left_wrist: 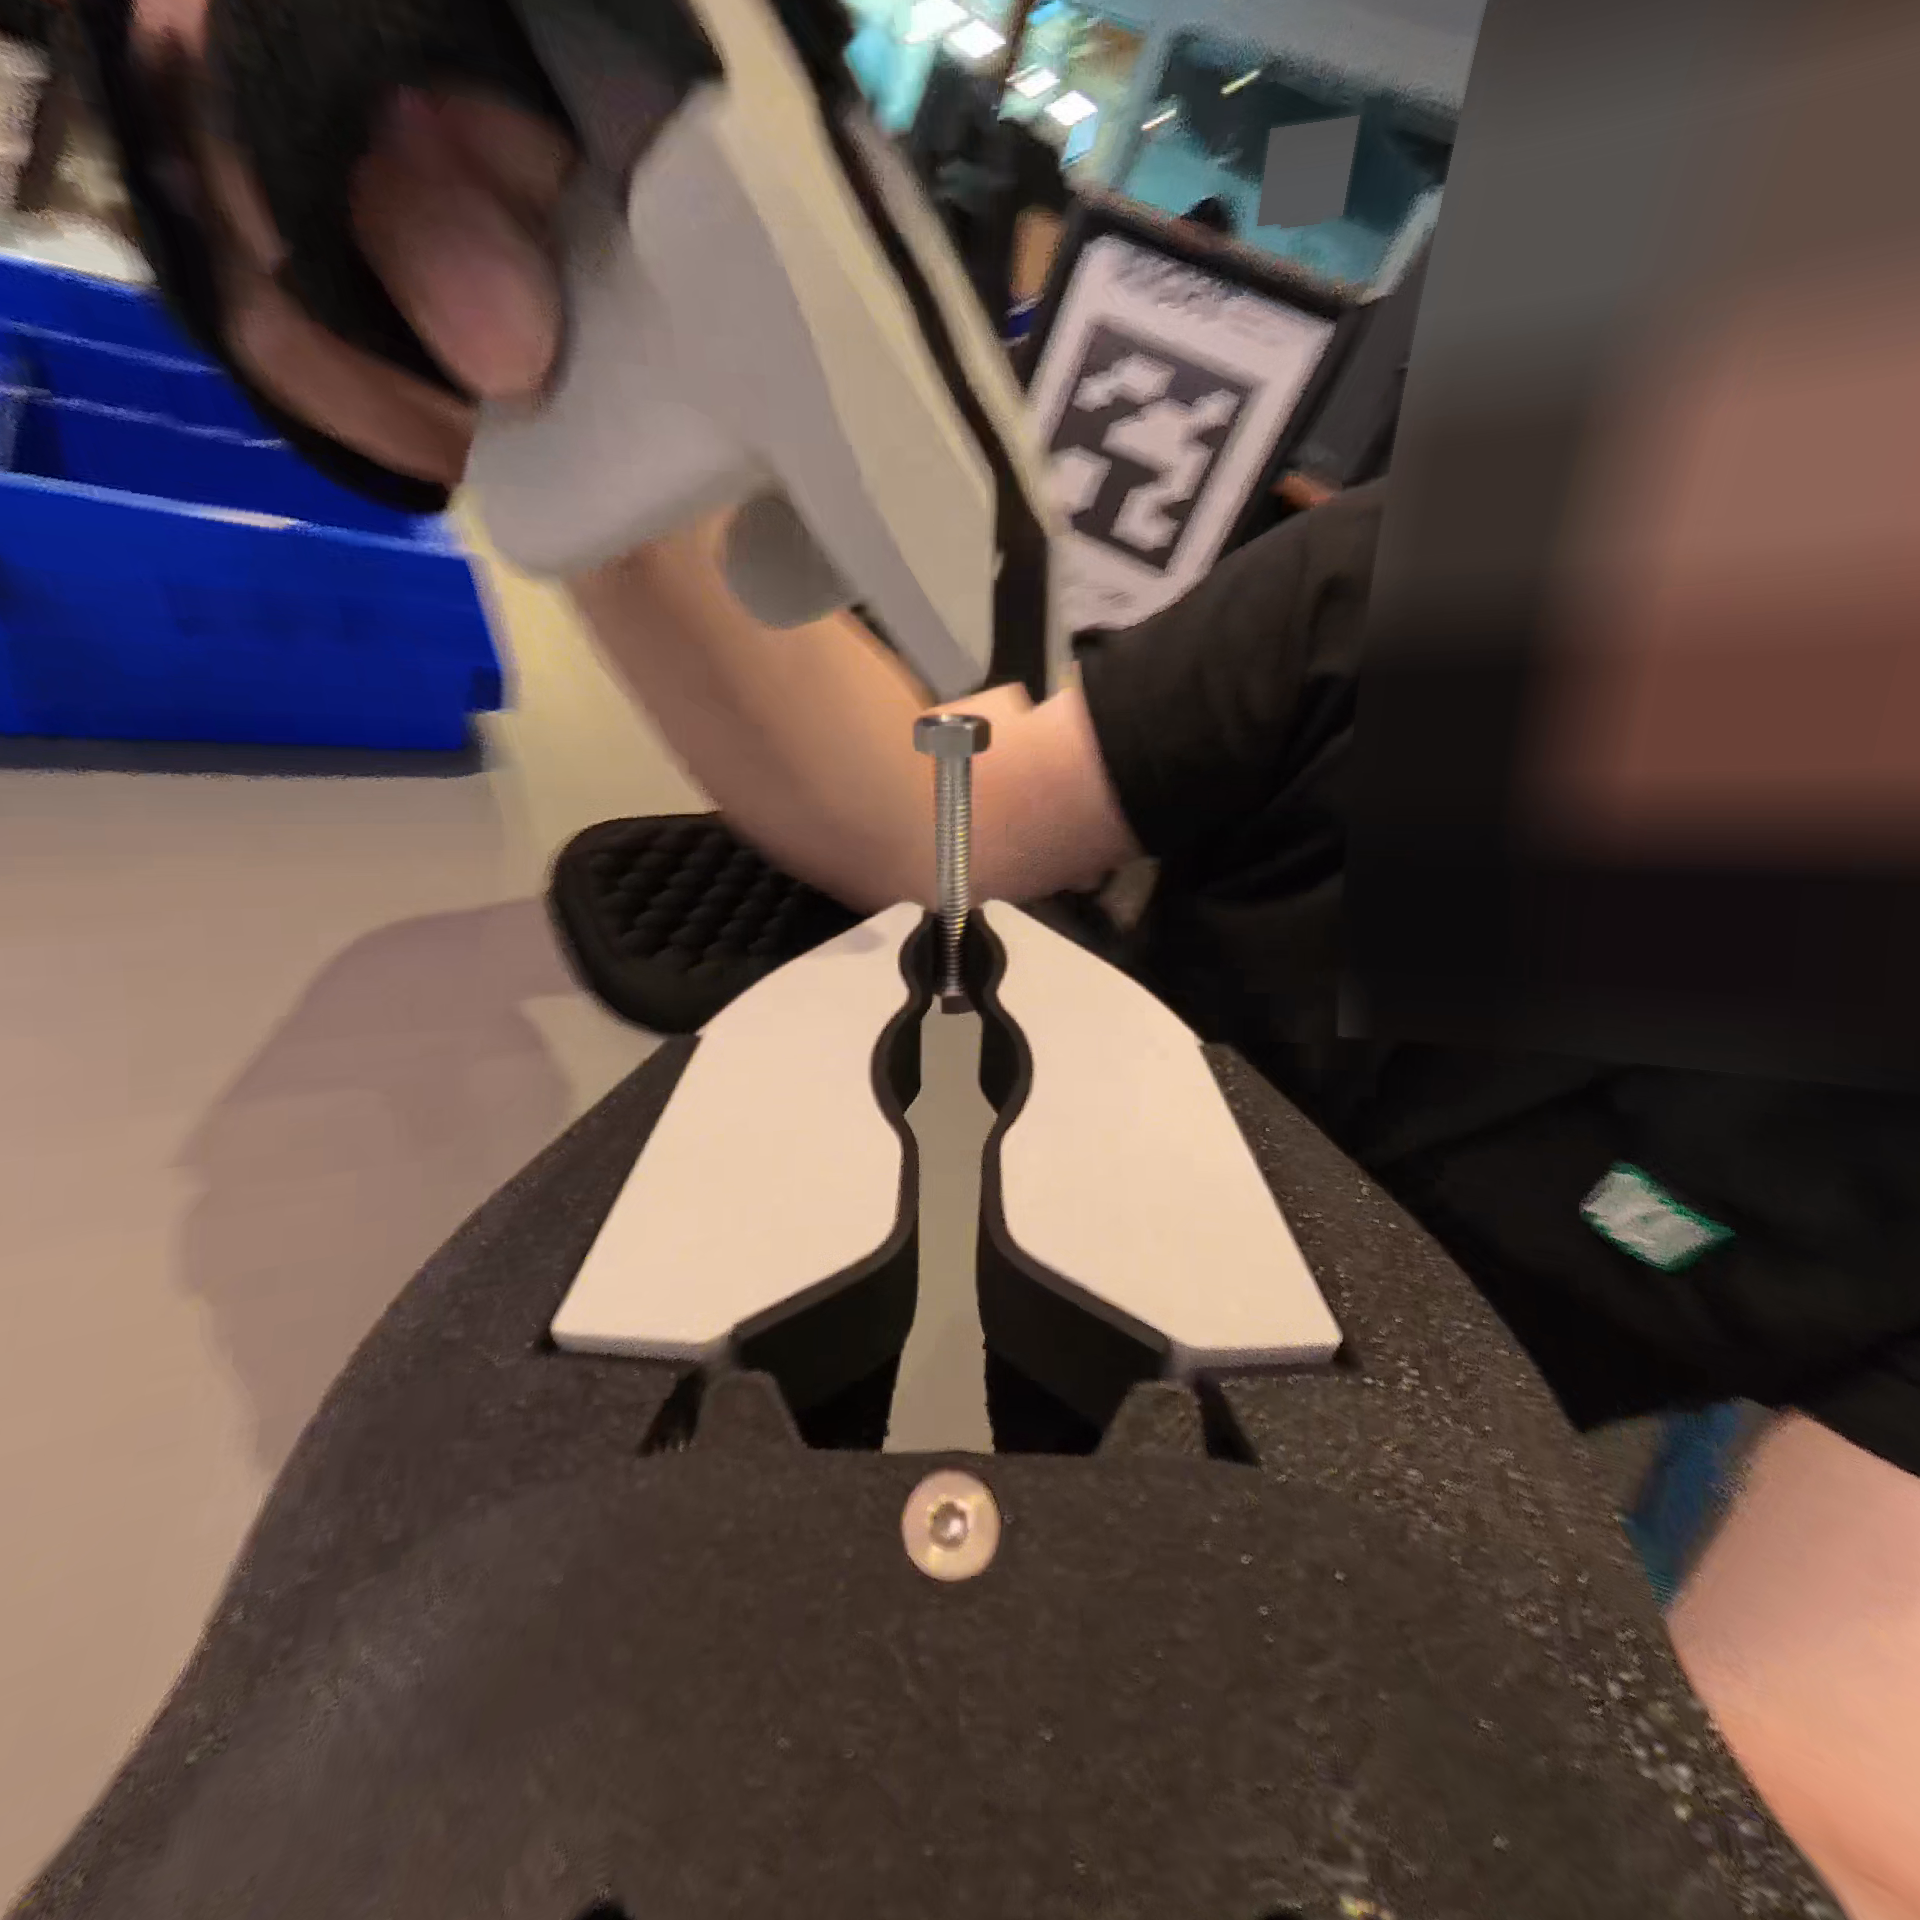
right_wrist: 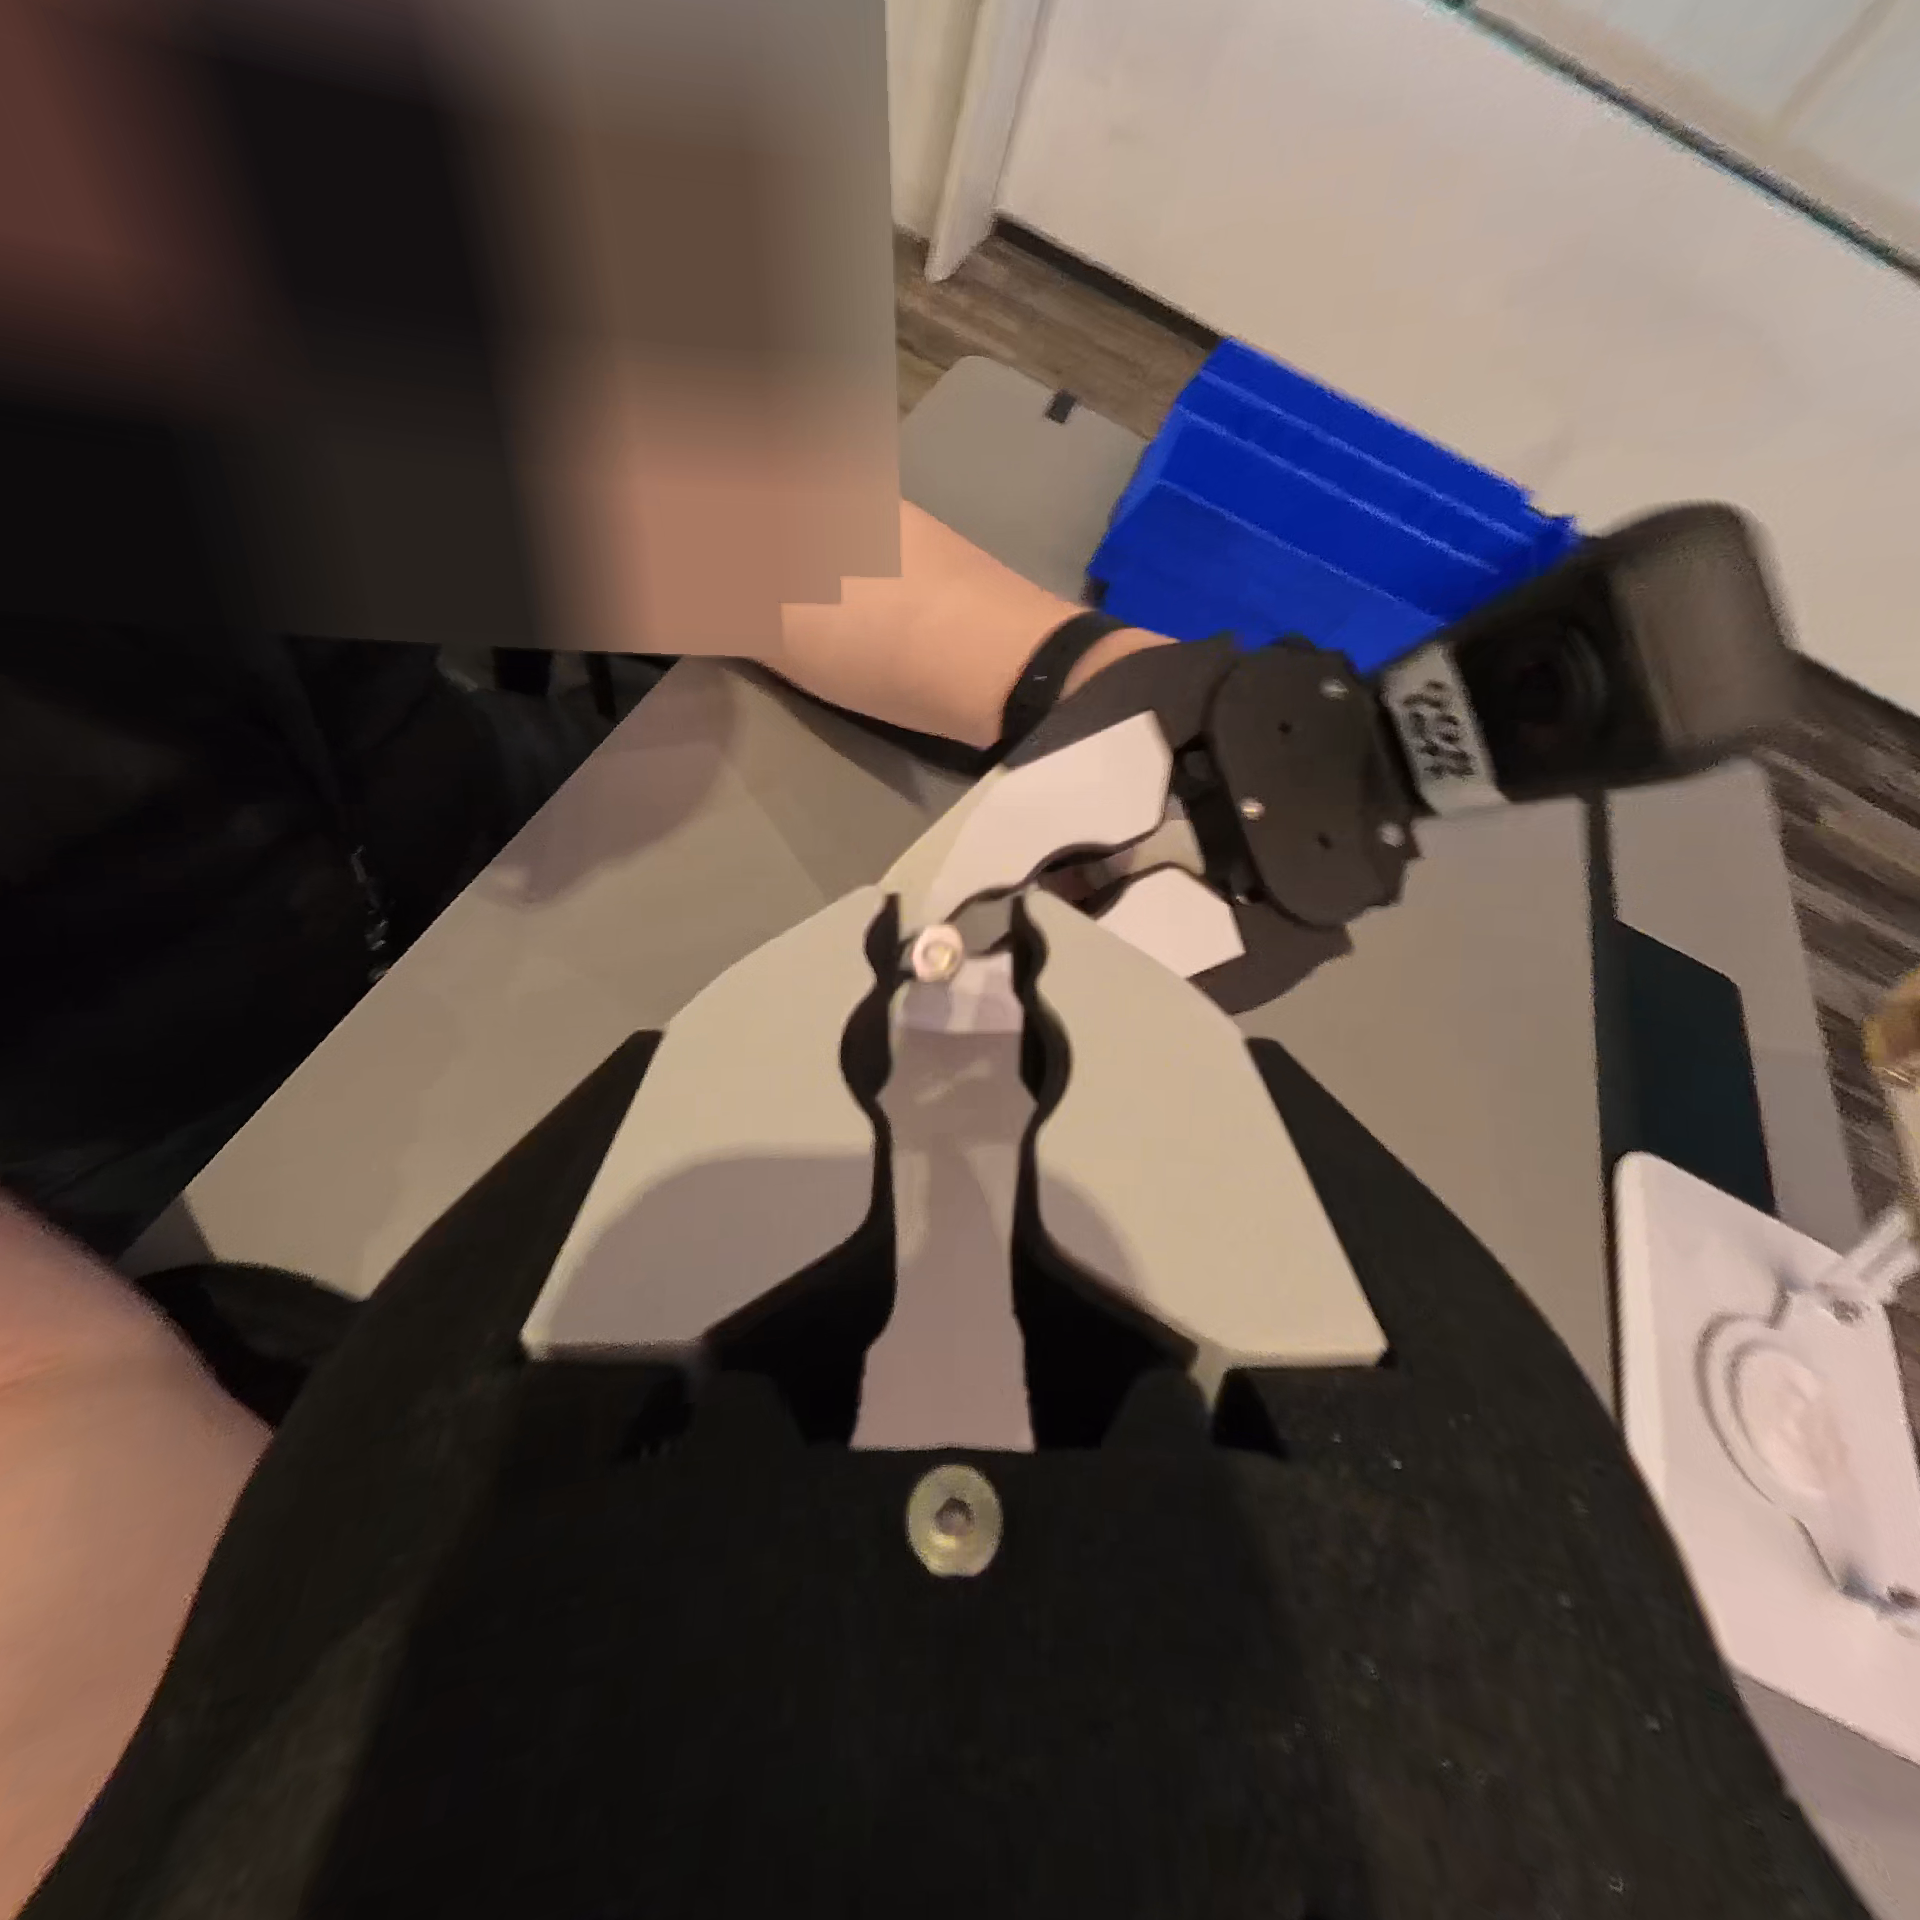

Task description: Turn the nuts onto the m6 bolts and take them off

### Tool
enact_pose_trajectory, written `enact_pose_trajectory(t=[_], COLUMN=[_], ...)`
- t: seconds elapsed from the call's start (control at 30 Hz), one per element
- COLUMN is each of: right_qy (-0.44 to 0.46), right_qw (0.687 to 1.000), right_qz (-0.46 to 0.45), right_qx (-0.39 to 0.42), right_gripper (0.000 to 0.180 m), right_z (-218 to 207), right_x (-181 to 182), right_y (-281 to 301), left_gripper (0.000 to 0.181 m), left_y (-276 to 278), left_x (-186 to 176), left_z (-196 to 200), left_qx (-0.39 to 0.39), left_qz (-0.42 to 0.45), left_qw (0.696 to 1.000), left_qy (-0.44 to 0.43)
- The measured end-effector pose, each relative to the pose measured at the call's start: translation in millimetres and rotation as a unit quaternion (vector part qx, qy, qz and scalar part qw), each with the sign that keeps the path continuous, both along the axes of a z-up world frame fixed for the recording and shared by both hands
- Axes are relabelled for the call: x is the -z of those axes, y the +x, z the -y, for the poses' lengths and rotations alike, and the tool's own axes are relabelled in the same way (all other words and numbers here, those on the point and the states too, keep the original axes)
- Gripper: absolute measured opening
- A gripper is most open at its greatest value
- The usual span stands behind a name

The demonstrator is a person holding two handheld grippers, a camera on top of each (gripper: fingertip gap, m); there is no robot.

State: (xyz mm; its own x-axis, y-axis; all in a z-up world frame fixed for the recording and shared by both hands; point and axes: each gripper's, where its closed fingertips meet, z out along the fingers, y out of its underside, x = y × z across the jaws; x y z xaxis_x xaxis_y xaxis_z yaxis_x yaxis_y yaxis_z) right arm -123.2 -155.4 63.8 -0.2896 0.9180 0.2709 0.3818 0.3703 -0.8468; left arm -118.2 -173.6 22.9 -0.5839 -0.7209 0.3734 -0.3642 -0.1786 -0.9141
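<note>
My left gripper (left_wrist: 951, 920) is shut on the lower end of a silver M6 bolt (left_wrist: 953, 831) and holds it upright above the grey table (left_wrist: 208, 1039). A hex nut (left_wrist: 951, 736) sits at the bolt's top end. The right gripper's white fingers (left_wrist: 831, 416) slant down from the upper left, and their tip is just above the nut. In the right wrist view my right gripper (right_wrist: 954, 909) is open. The nut (right_wrist: 935, 951) shows end-on between its fingertips, nearer the left one, and I cannot tell whether they touch it. The left gripper's fingers (right_wrist: 1049, 800) reach in from the right.
Blue bins (left_wrist: 208, 592) stand at the table's far side and also show in the right wrist view (right_wrist: 1330, 530). A white tray (right_wrist: 1714, 1299) holding a clear item sits at the right. A person's forearm (left_wrist: 831, 790) and a black mesh pad (left_wrist: 675, 904) lie behind the bolt. Across from one pair of fingers to the other is roughly 5 cm.
</note>
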Motion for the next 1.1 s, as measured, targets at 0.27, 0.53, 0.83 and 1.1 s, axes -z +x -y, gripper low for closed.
enact_pose_trajectory(t=[0.27,0.53,0.83,1.1], right_qy=[-0.101,-0.189,-0.174,-0.187], right_qw=[0.945,0.876,0.860,0.865], right_qz=[0.013,0.006,0.105,0.119], right_qx=[0.312,0.444,0.468,0.450], right_gripper=[0.034,0.031,0.028,0.010], right_z=[-74,-100,-107,-104], right_x=[-16,-12,25,30], right_y=[27,28,39,38], left_gripper=[0.005,0.005,0.005,0.005], left_y=[19,32,33,33], left_x=[-11,7,22,18], left_z=[-58,-116,-127,-124], left_qx=[-0.213,-0.413,-0.434,-0.430], left_qz=[0.045,-0.001,-0.042,-0.039], left_qw=[0.969,0.872,0.855,0.859], left_qy=[0.117,0.264,0.280,0.276])
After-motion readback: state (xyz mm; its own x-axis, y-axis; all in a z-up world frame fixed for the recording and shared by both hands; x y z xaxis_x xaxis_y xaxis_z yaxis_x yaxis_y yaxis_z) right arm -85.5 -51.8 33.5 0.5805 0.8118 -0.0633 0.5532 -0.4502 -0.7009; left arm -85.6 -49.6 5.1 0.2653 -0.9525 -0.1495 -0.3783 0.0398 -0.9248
